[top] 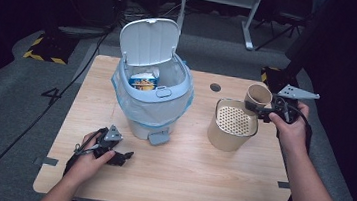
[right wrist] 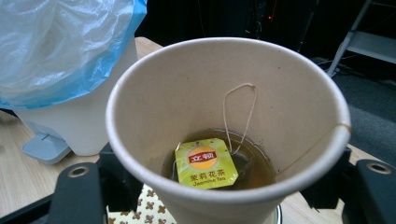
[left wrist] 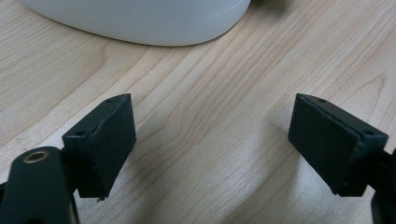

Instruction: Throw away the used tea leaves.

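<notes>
A light wooden table (top: 174, 170) stands on grey carpet (top: 9, 113). Beyond the table's far edge the room lies in darkness, and the white legs of a metal frame (top: 248, 17) rise there. To the table's far left a yellow-and-black striped marking (top: 46, 49) lies on the floor, with another (top: 265, 72) at its far right. Black cables (top: 28, 125) trail across the carpet left of the table. Light falls from above onto the tabletop.

The right gripper (top: 265, 111) holds a paper cup (top: 258, 96) above the perforated beige container (top: 231, 125). The left gripper (top: 119, 155) rests on the worktop (top: 184, 166) near the open bin (top: 152, 98).
</notes>
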